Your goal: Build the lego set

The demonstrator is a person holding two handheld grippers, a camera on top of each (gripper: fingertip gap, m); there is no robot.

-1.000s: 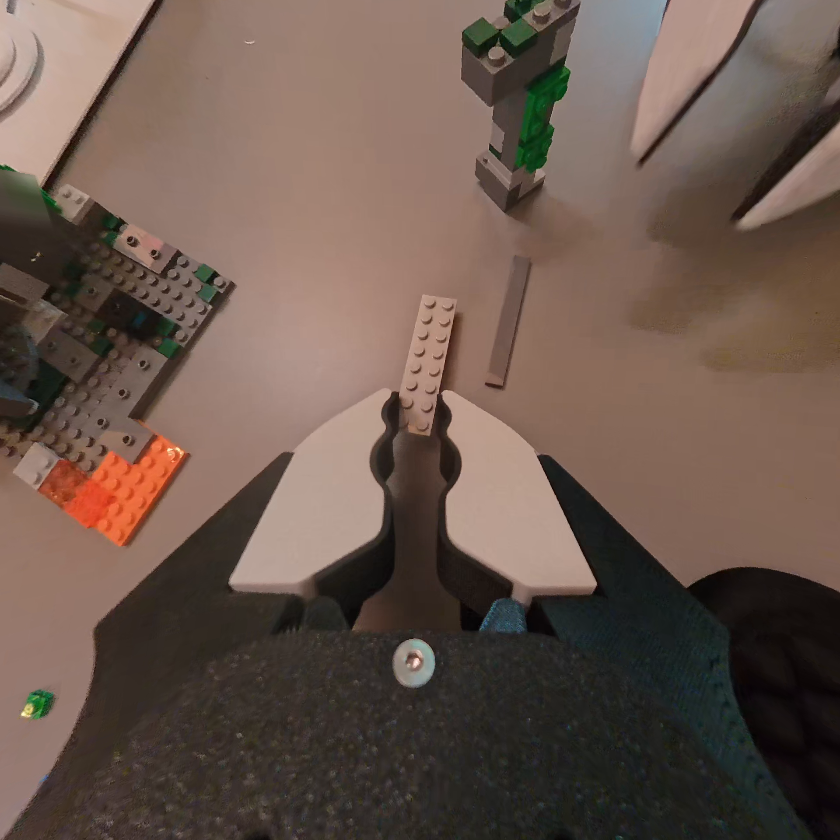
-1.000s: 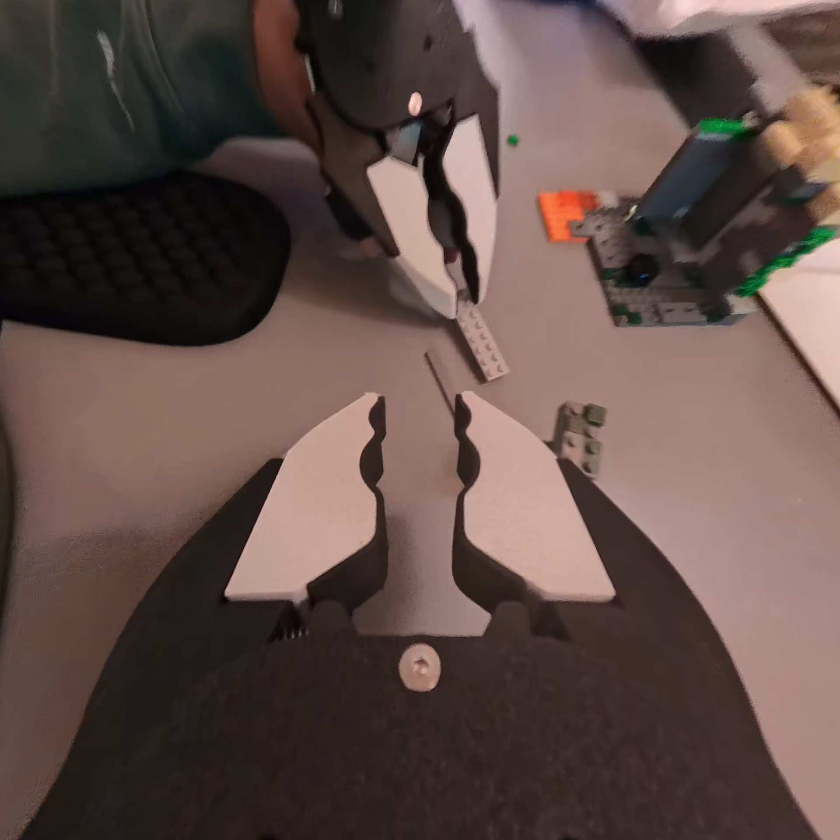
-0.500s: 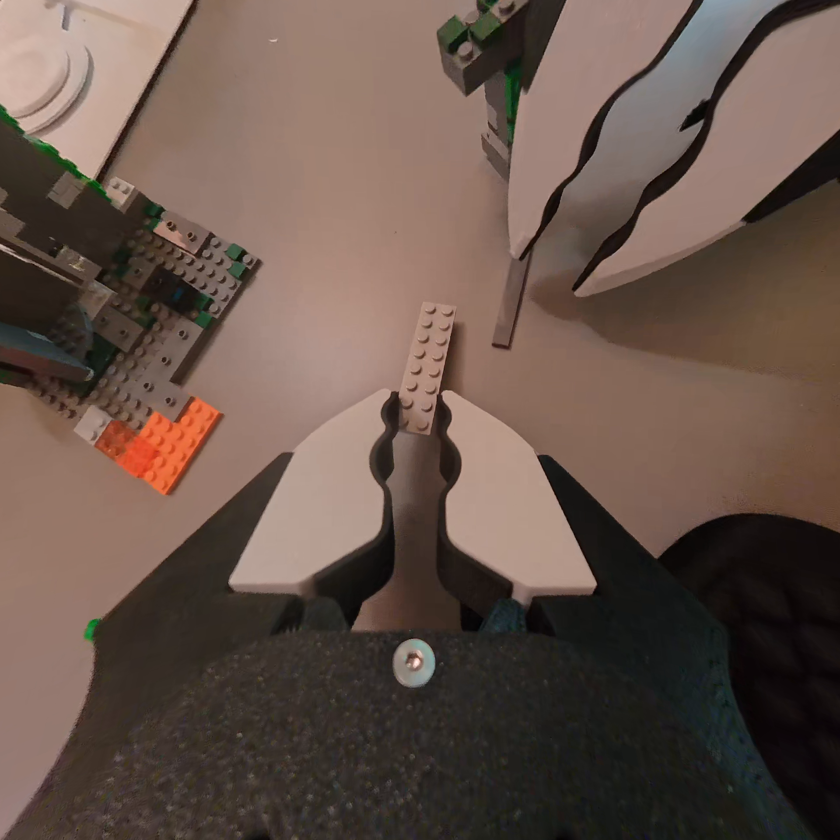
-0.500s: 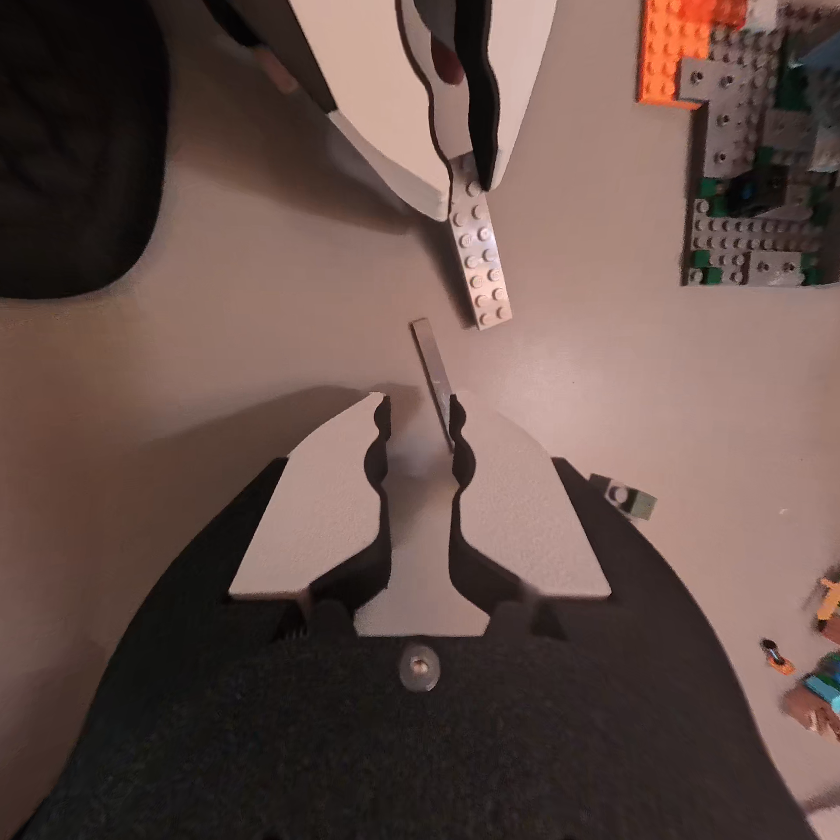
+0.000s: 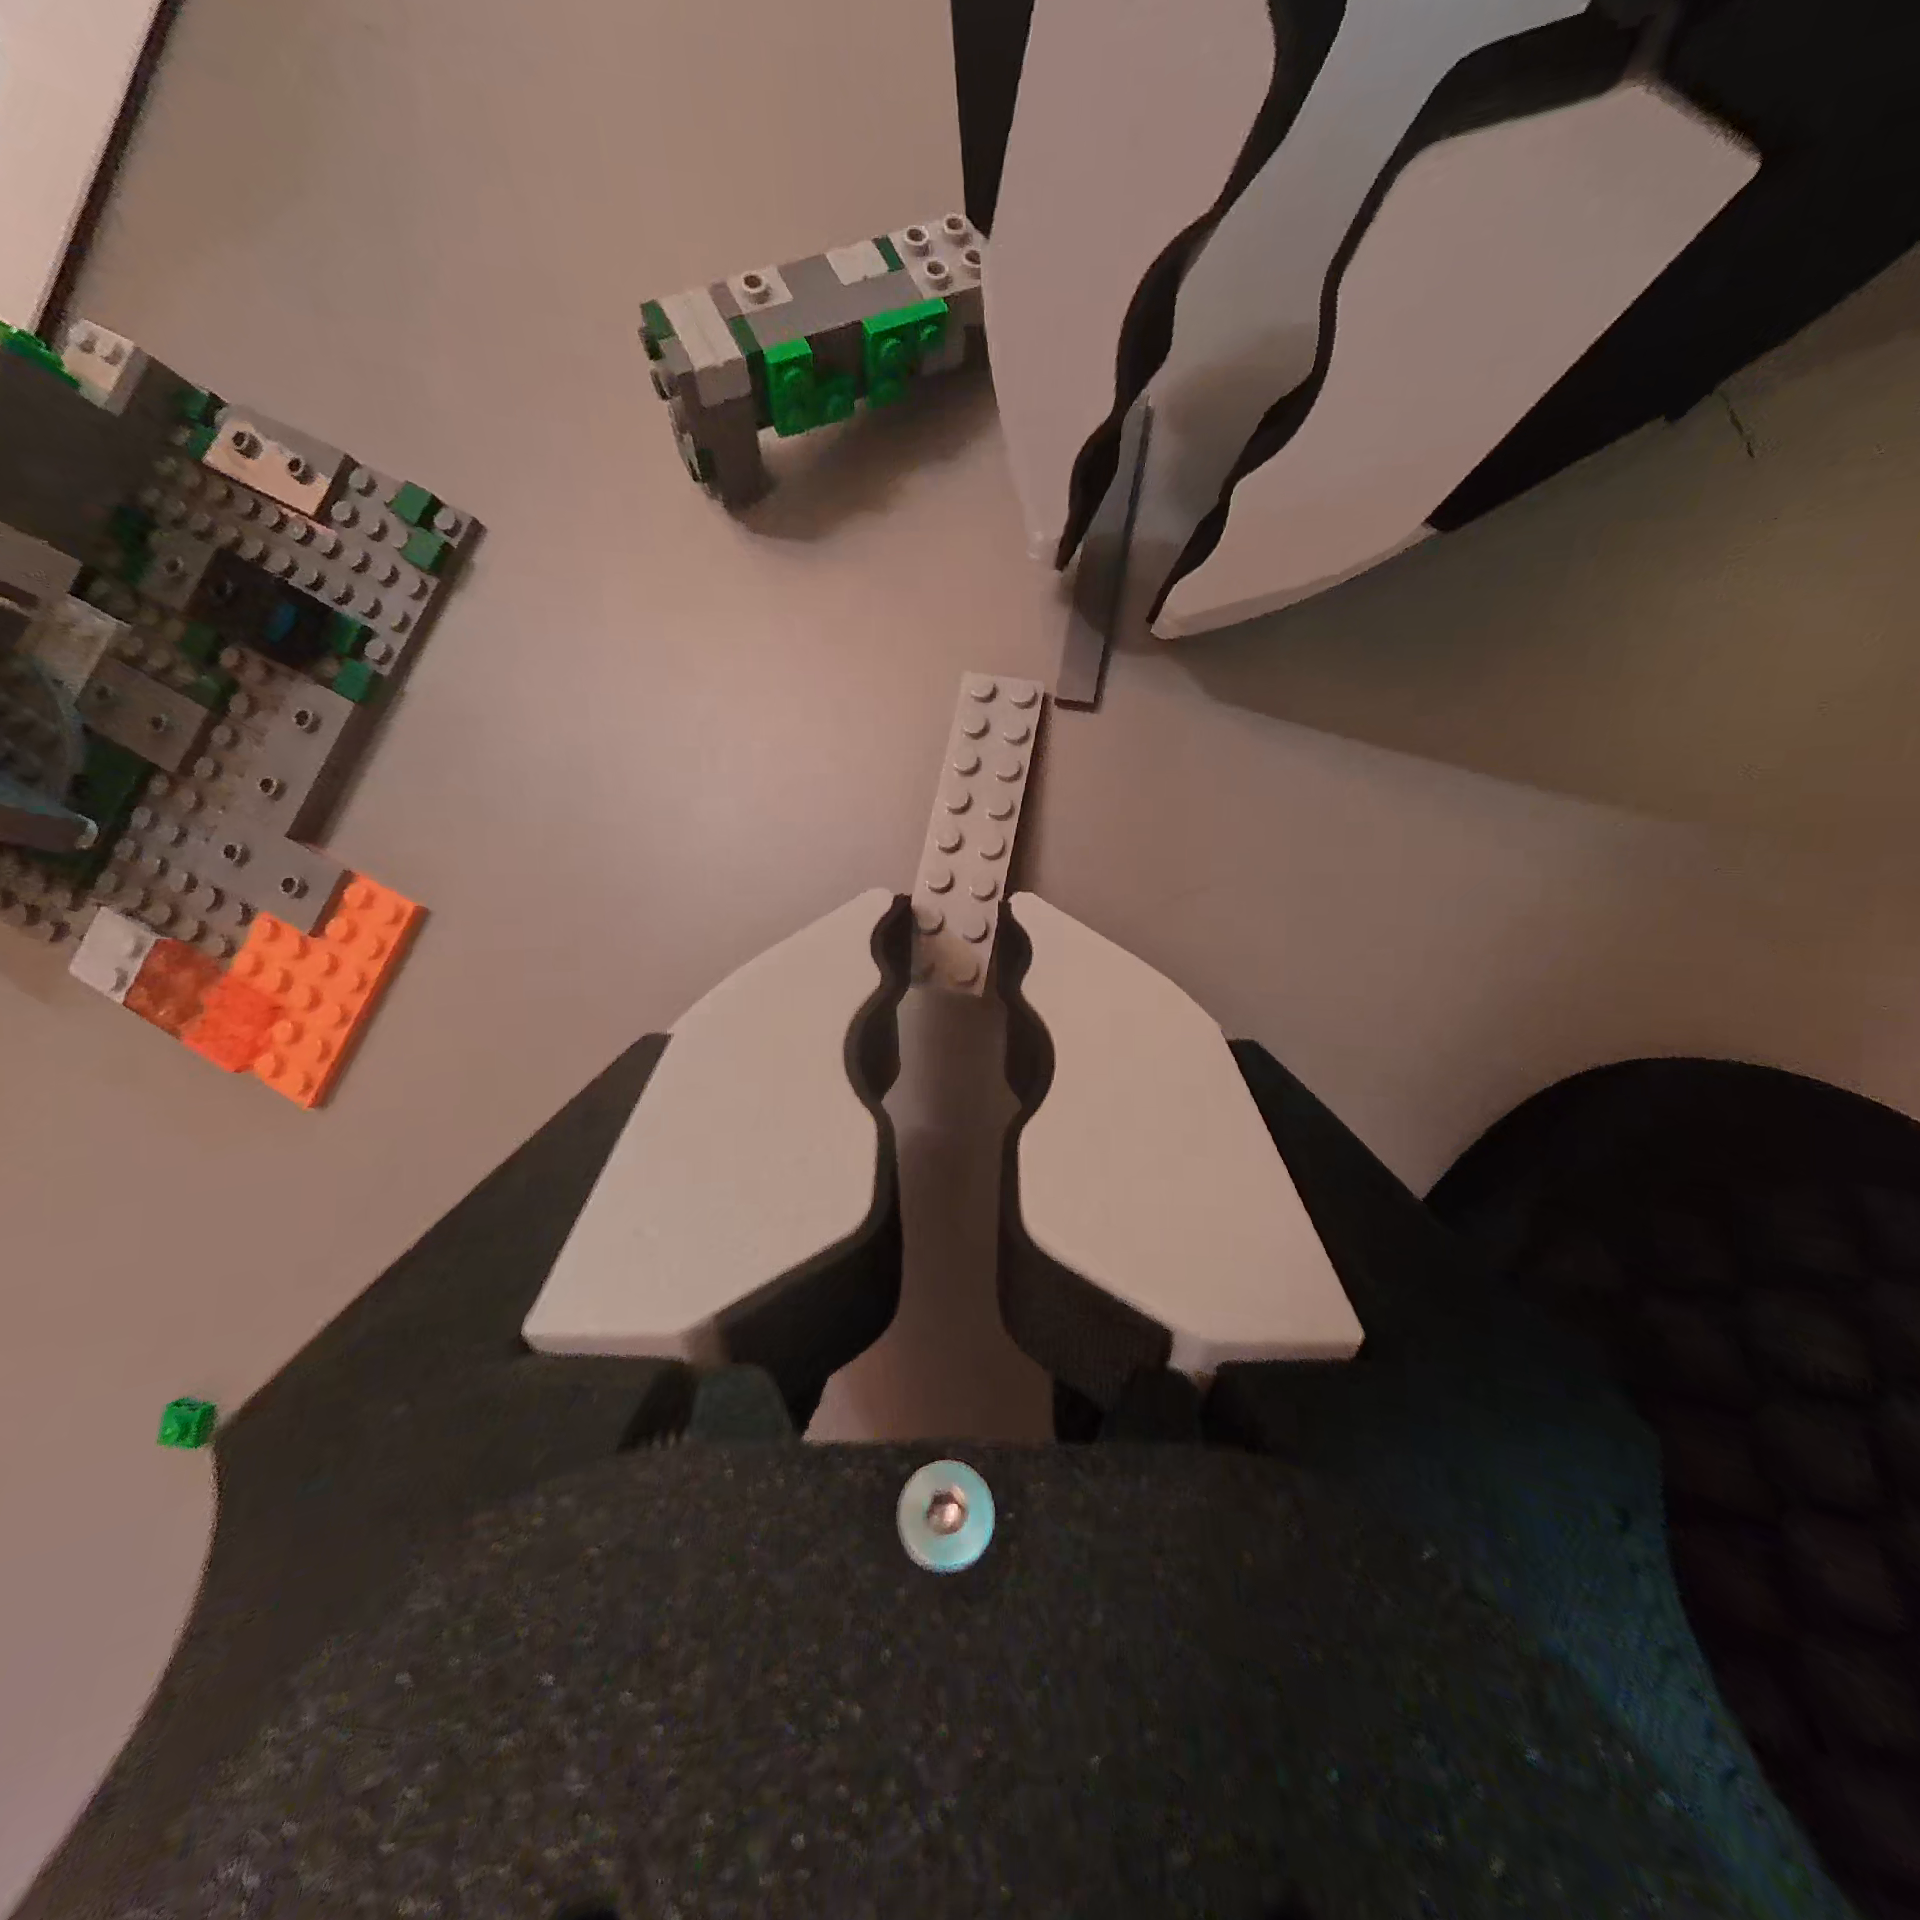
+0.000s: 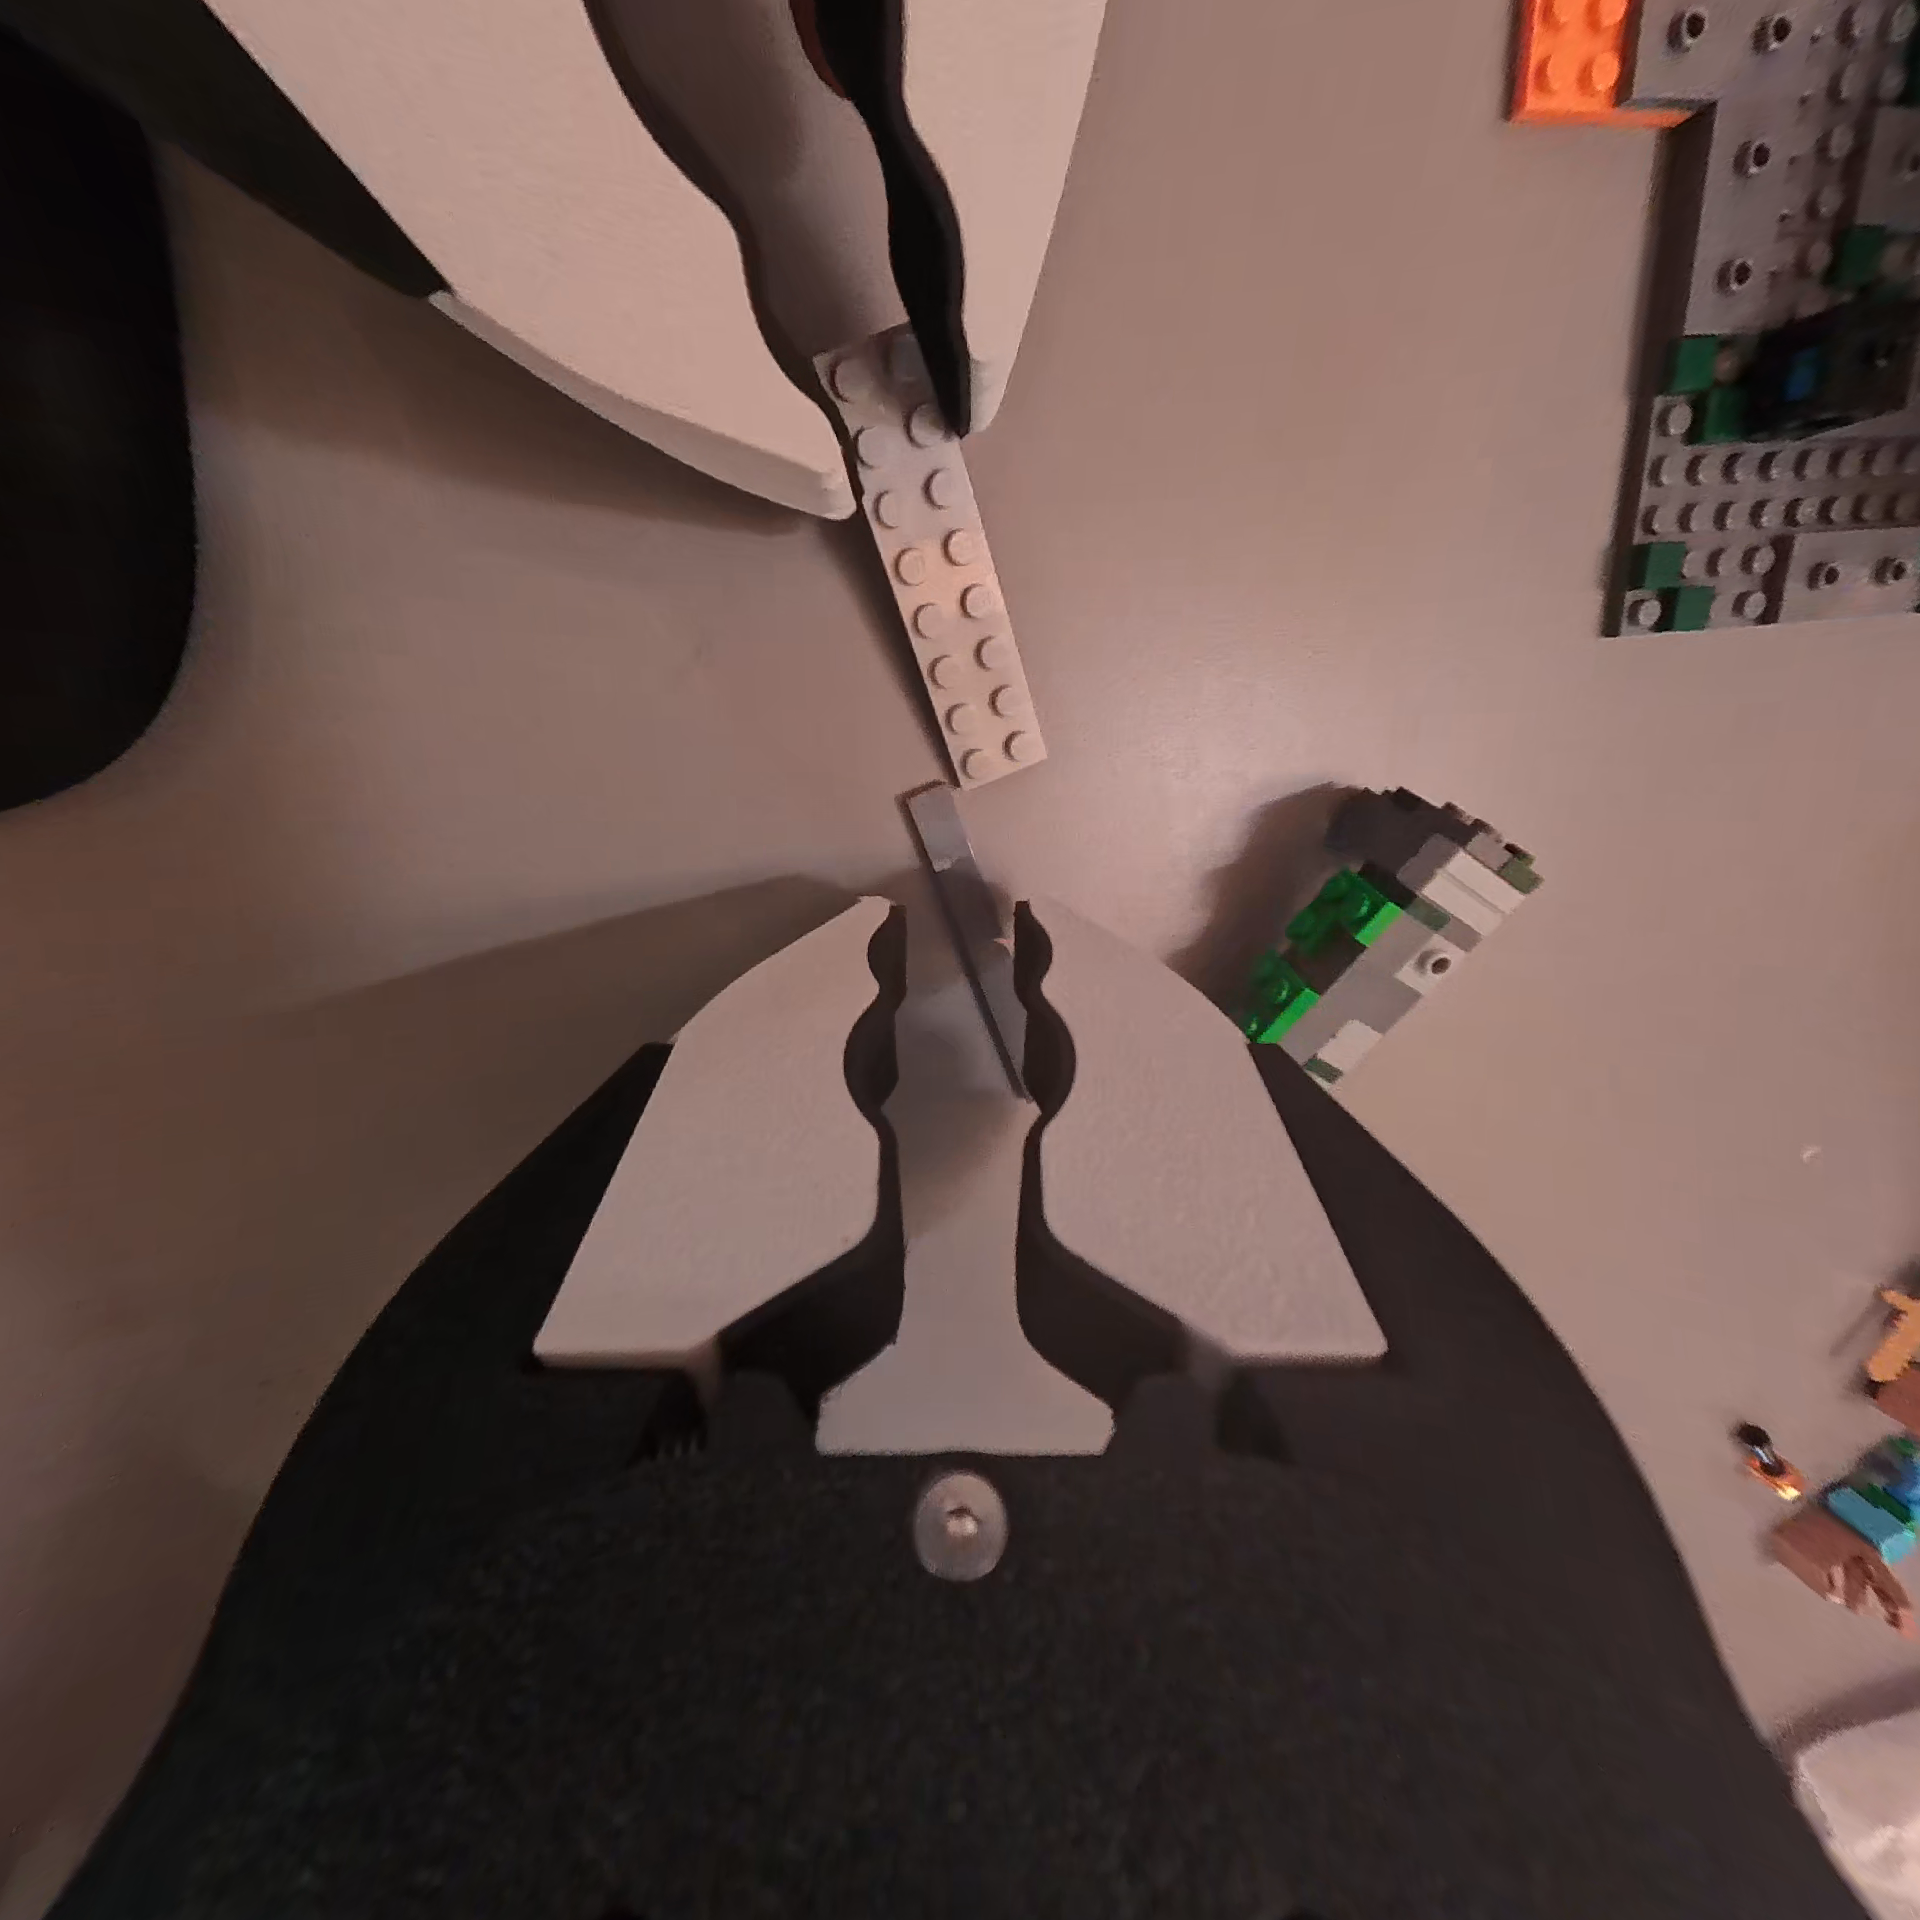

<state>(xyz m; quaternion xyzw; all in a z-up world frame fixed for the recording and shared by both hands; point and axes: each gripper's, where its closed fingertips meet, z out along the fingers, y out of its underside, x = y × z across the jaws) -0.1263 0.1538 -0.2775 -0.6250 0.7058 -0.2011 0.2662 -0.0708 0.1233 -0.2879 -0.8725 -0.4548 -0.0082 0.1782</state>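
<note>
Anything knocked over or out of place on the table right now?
Yes: the grey-and-green pillar lies toppled on its side beside the right gripper, apart from the main build. A tiny green piece also sits stray.

Pretty dim, warm brownish light all over, no glare anywhere. Soft shadows spread across the surface (image 5: 675, 727) under the right gripper (image 5: 1112, 592), and likewise in the right wrist view. Heavy fisheye bending at the edges of both. Corners go smeary, and the little figures (image 6: 1860, 1538) at the right look blurred.
</note>
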